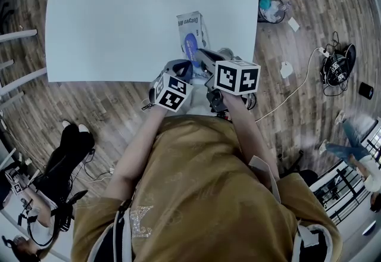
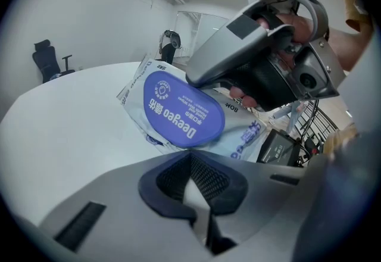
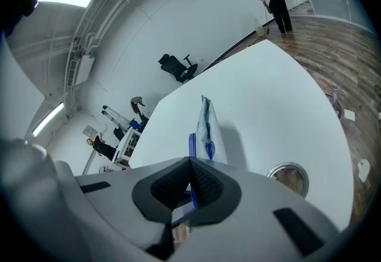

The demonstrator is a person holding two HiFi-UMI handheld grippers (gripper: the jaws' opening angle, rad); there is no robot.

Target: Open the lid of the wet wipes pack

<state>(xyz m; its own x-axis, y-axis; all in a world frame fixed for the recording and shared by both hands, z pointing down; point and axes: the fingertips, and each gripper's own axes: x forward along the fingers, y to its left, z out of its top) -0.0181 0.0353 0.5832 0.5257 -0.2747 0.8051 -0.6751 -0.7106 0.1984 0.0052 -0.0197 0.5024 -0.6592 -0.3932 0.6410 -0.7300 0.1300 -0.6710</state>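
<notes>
Two grippers of mine meet at the wipes pack (image 1: pixel 191 24); it lies near the front edge of the white table (image 1: pixel 113 16); my right gripper (image 3: pixel 190 177) pinches the blue lid (image 2: pixel 181 109); my left gripper (image 2: pixel 191 172) is closed tight, with a thin white bit I cannot name between its jaws.

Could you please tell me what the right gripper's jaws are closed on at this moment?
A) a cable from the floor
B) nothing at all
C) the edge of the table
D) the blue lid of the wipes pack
D: in the right gripper view, the right gripper has its jaws shut on a blue strip, which is the edge of the lid of the pack.
</notes>
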